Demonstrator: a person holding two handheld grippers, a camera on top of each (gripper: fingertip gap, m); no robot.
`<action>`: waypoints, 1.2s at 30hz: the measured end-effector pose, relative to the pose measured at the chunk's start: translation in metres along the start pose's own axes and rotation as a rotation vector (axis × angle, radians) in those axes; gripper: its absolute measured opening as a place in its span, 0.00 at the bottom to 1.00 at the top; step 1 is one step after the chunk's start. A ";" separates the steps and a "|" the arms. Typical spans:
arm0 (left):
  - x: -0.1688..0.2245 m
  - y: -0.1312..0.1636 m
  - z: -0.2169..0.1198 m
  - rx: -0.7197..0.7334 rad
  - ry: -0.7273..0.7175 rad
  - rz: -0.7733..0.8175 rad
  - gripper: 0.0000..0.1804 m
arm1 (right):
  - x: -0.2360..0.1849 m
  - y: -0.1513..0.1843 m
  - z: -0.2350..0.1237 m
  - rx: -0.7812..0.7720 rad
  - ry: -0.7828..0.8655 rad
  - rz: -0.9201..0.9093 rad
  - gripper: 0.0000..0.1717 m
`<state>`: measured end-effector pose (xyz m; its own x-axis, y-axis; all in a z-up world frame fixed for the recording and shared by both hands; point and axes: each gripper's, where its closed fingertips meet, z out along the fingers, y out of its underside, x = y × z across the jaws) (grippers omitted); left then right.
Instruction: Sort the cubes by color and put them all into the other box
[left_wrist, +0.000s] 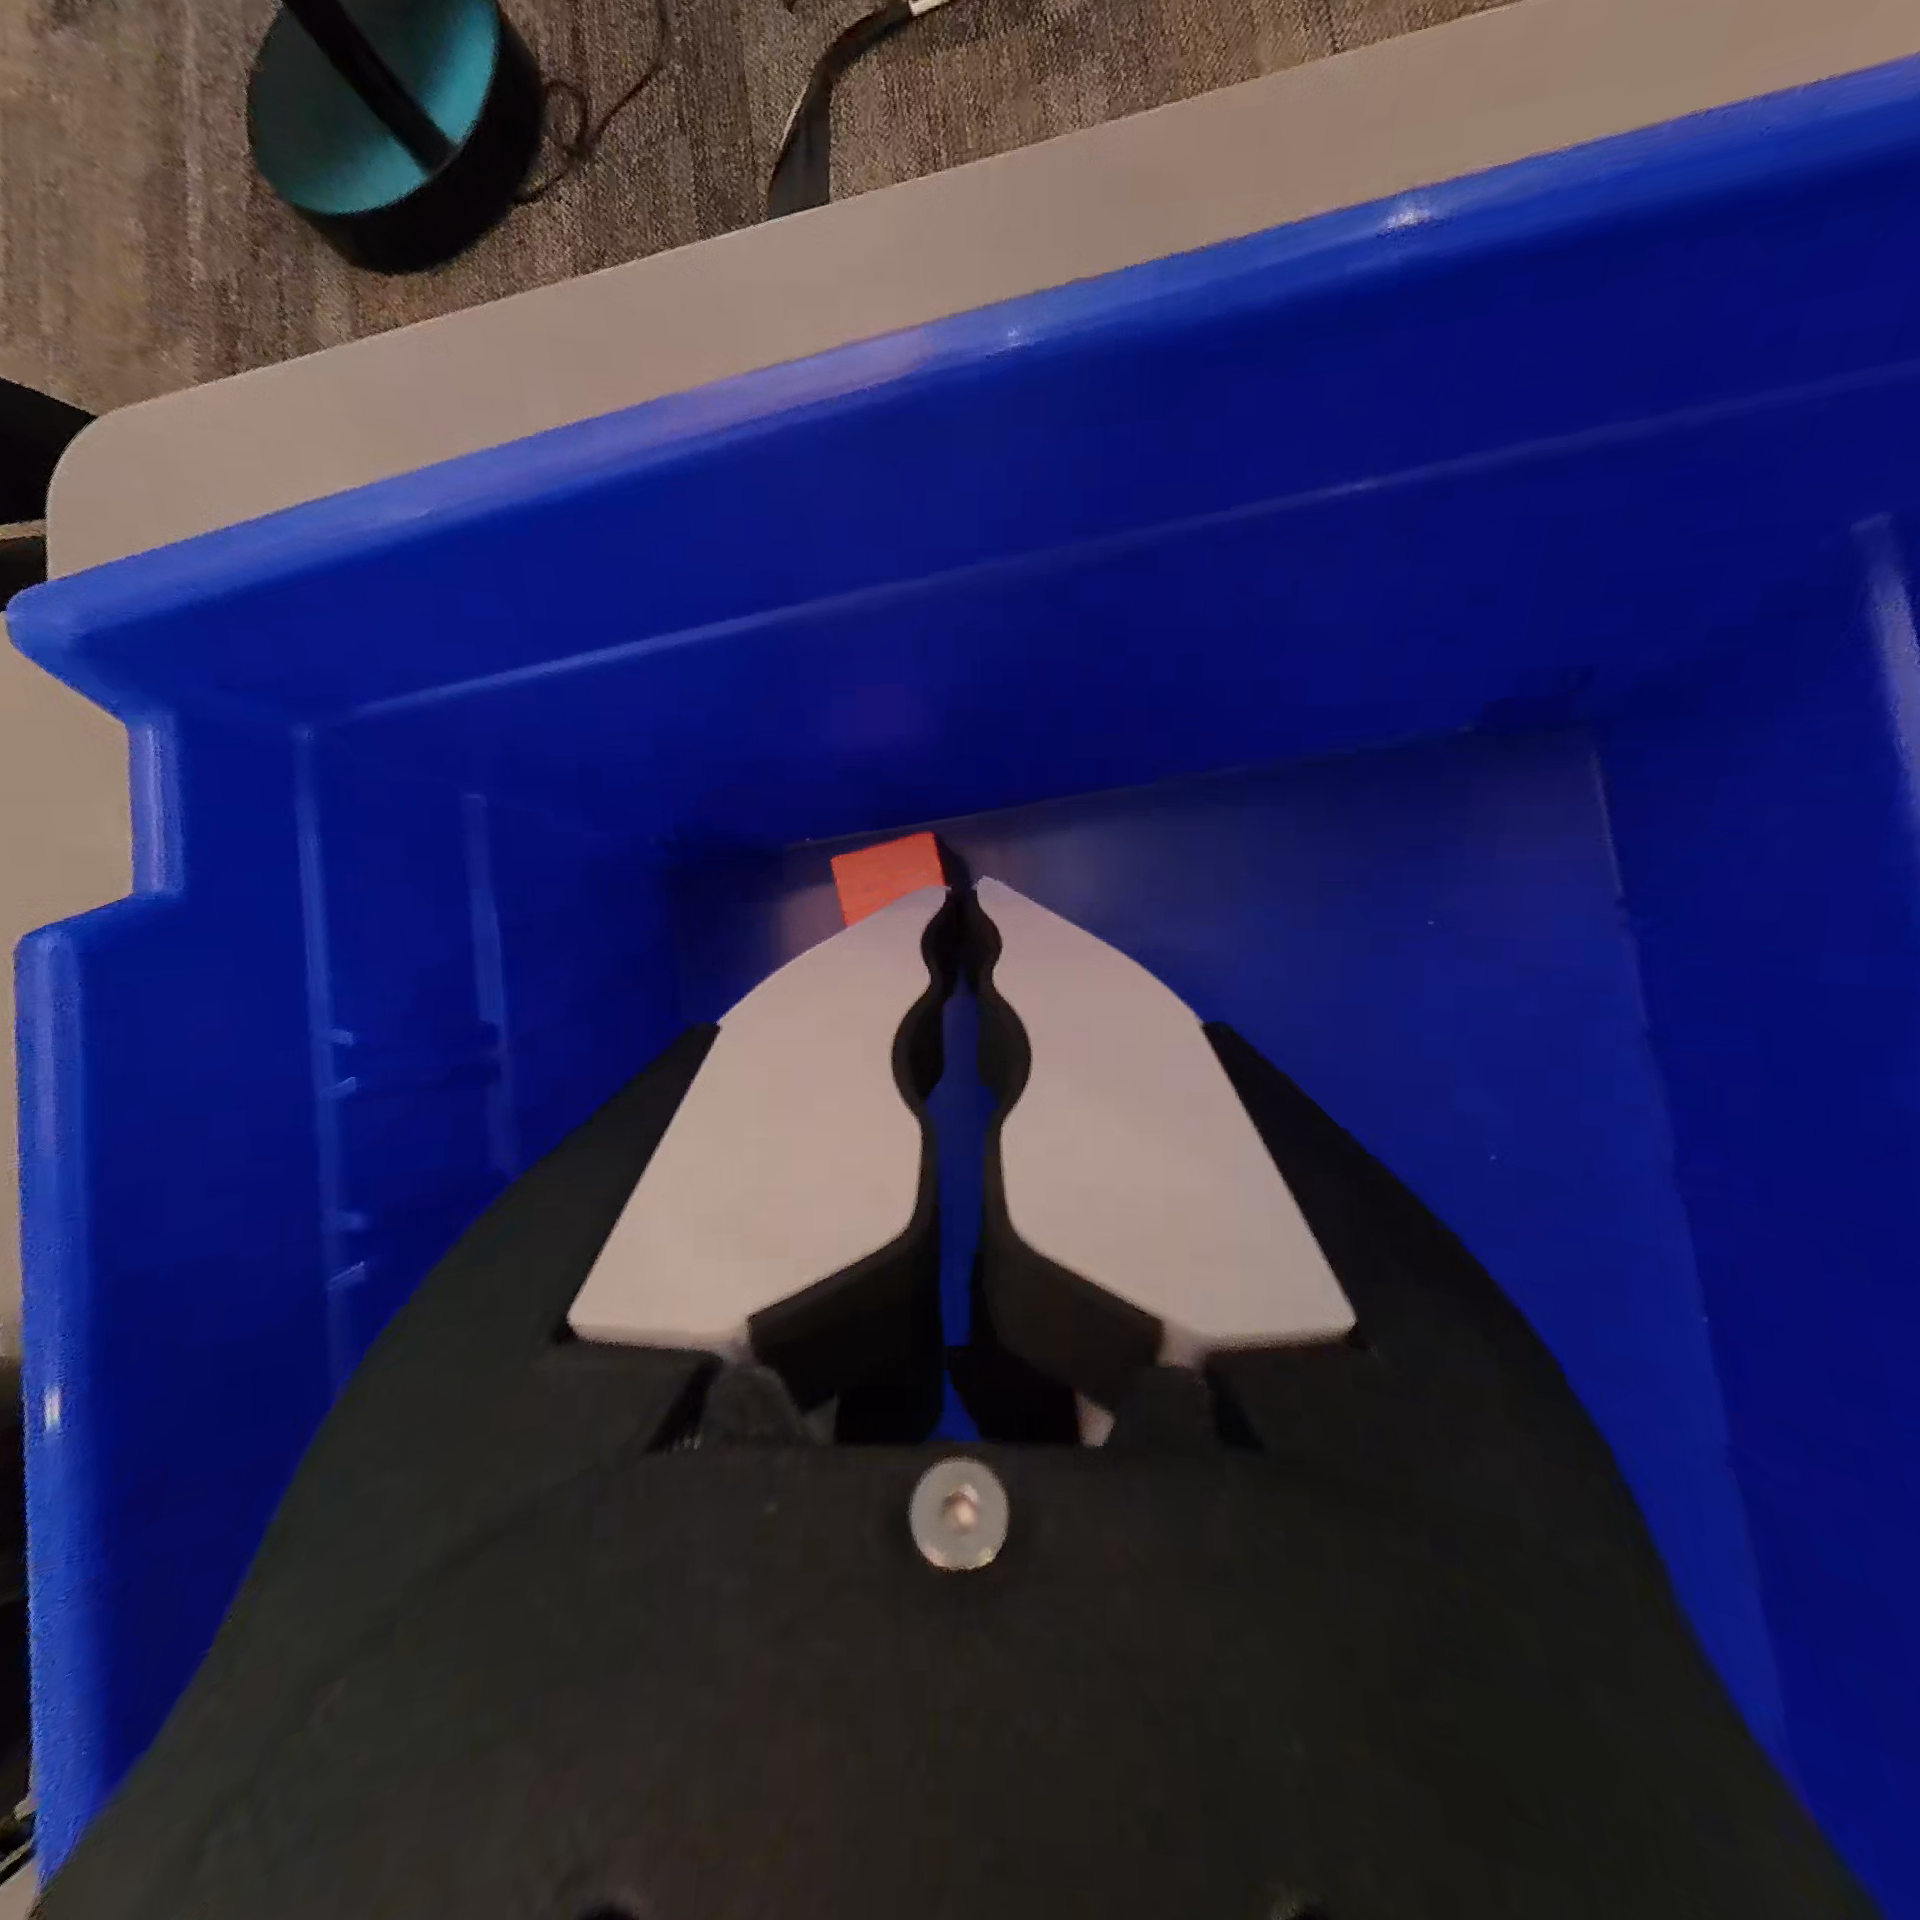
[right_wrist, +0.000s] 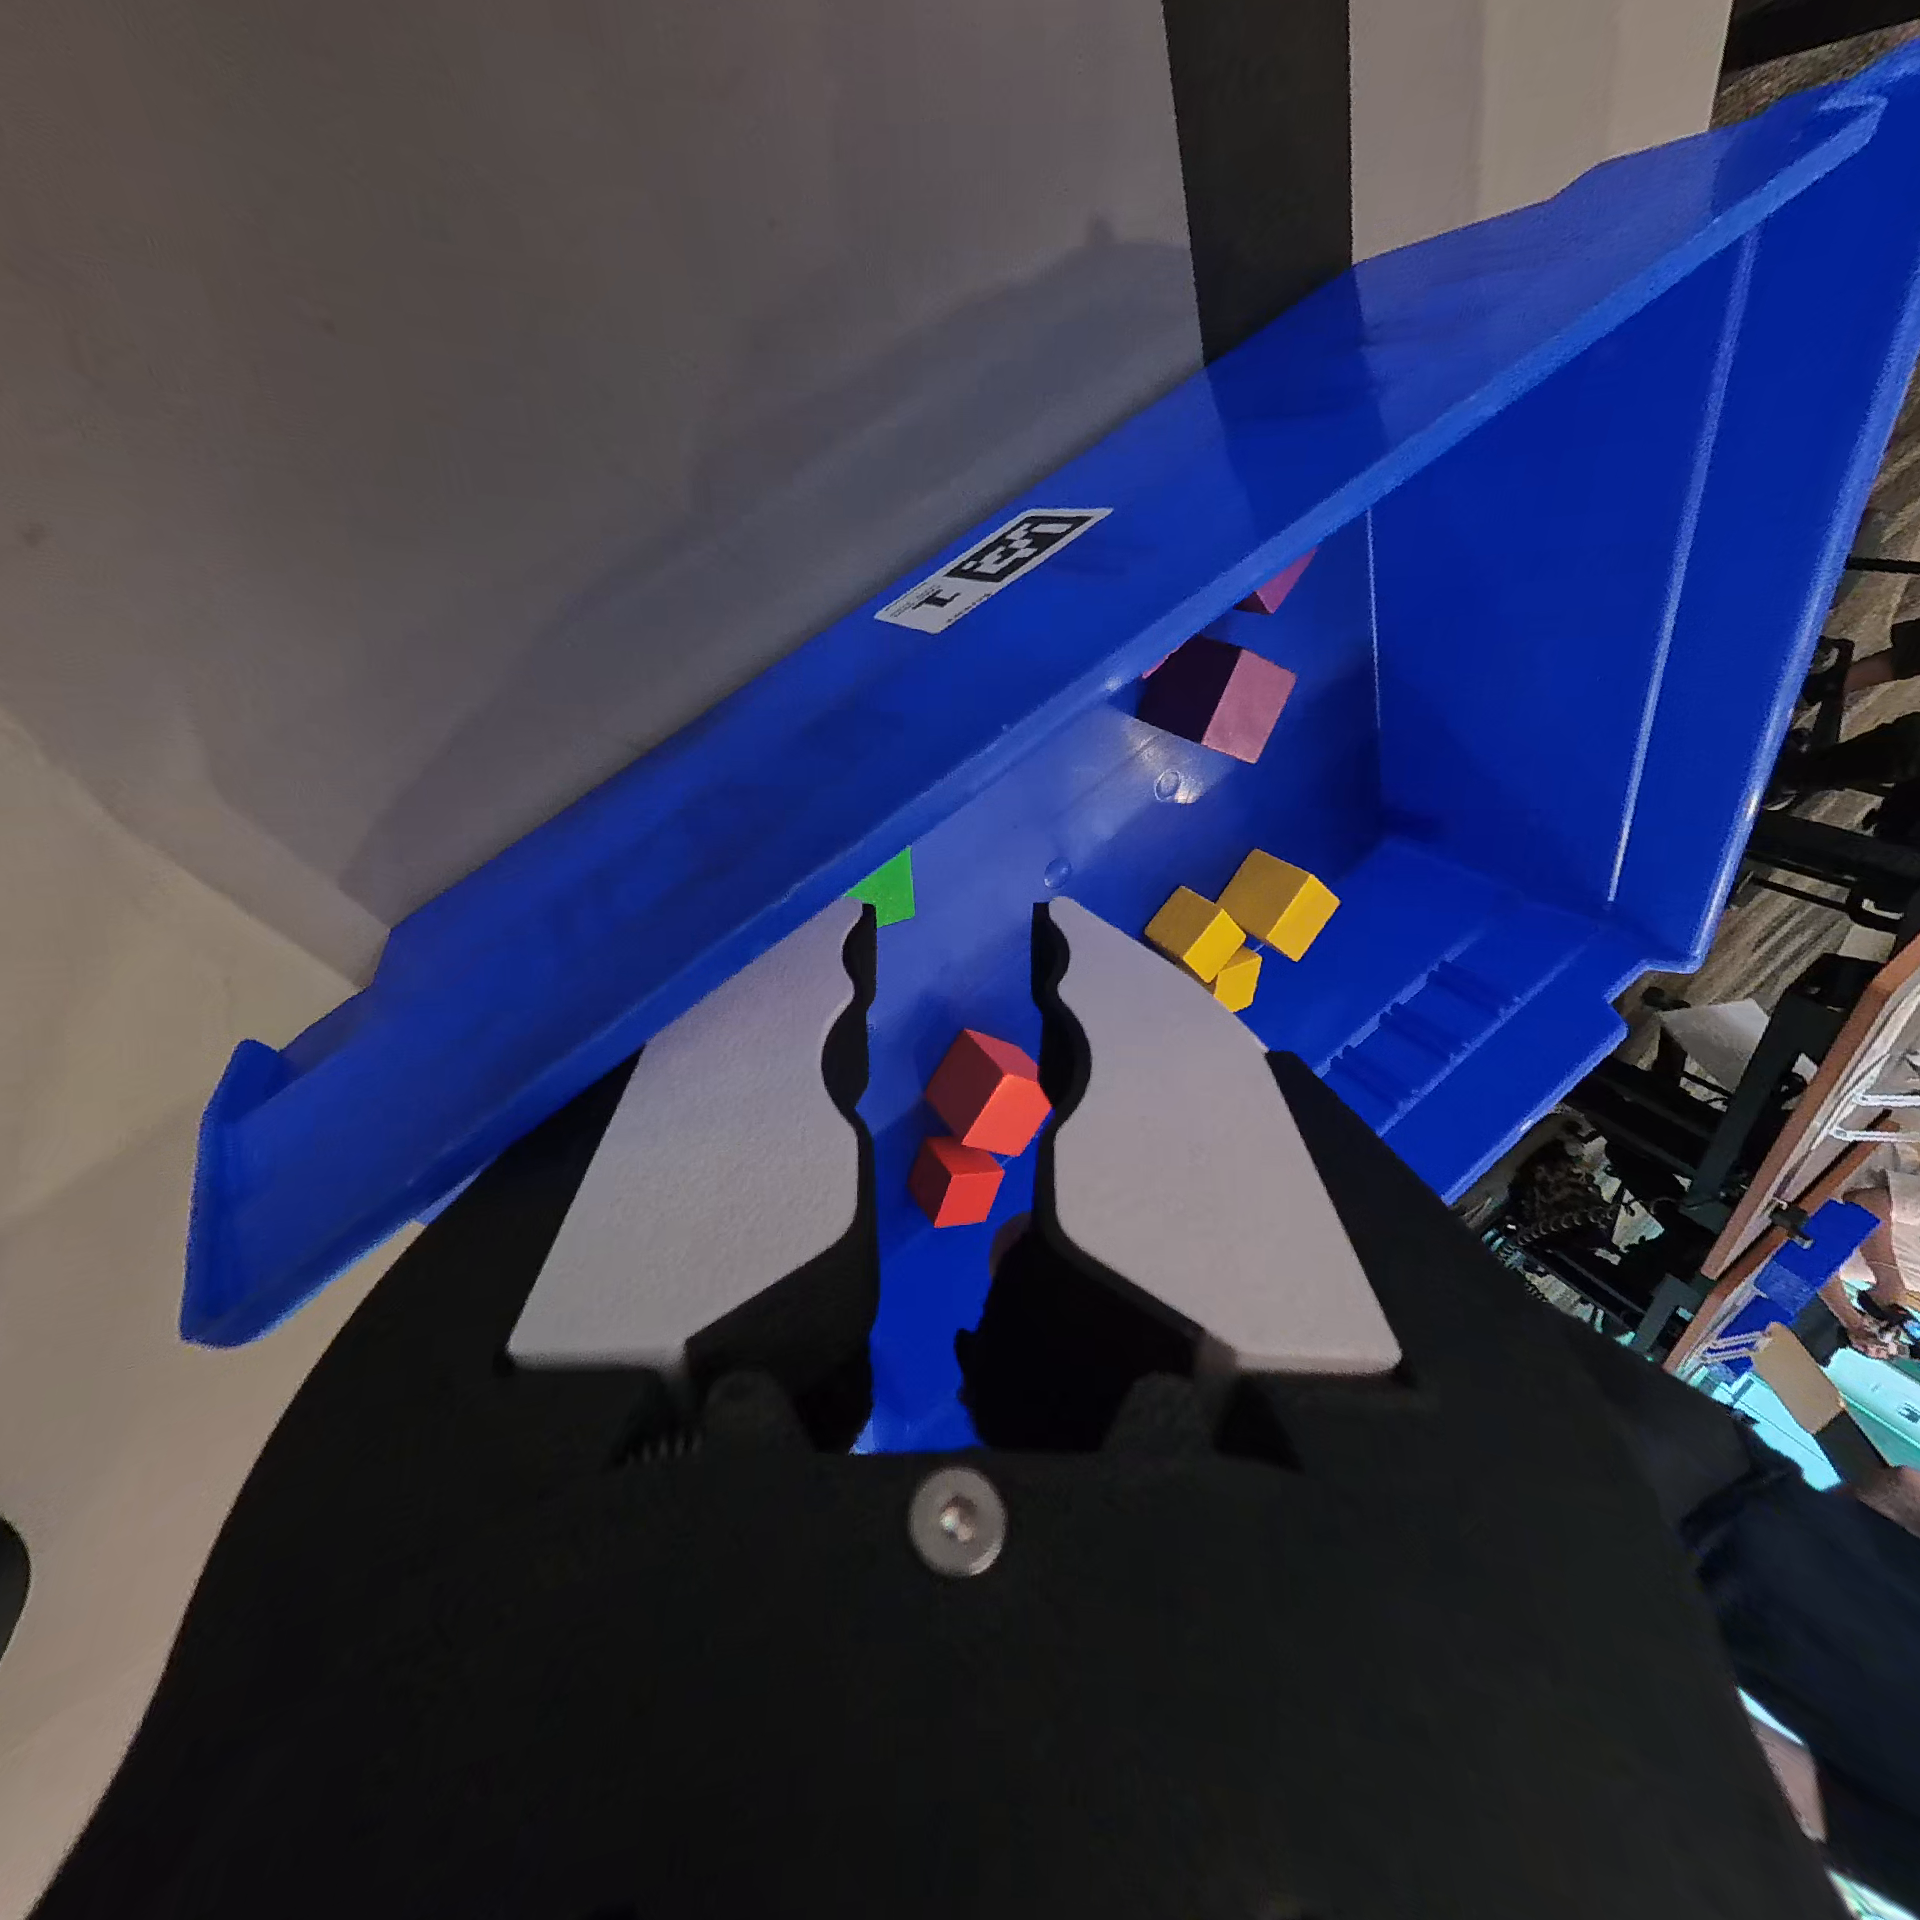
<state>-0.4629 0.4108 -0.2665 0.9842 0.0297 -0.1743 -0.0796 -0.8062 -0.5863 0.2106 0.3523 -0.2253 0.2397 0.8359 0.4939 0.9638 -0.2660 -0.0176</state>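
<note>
In the left wrist view my left gripper is shut, fingertips together with nothing between them, low inside a blue box. An orange-red cube lies on the box floor against the far wall, just beyond the left fingertip. In the right wrist view my right gripper is open and empty above another blue box. On that box's floor lie two red cubes seen between my fingers, three yellow cubes to the right, purple cubes farther off and a green cube by the left fingertip.
A white sticker sits on the near box's rim. The grey table ends beyond the left box; a black and teal round object stands on the carpet. Shelving and clutter show at the right.
</note>
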 end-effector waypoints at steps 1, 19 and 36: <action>0.000 0.001 -0.001 -0.007 0.003 -0.004 0.01 | 0.000 0.000 0.000 0.001 0.001 -0.001 0.17; -0.004 0.015 0.012 -0.093 -0.020 -0.004 0.13 | -0.003 -0.002 0.002 -0.004 0.008 -0.040 0.16; 0.017 -0.053 -0.080 0.246 0.149 -0.007 0.12 | 0.005 -0.014 -0.024 0.095 0.064 -0.033 0.17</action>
<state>-0.4290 0.4069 -0.1753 0.9959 -0.0670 -0.0616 -0.0902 -0.6384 -0.7644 0.1955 0.3488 -0.2014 0.2022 0.8101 0.5503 0.9786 -0.1895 -0.0805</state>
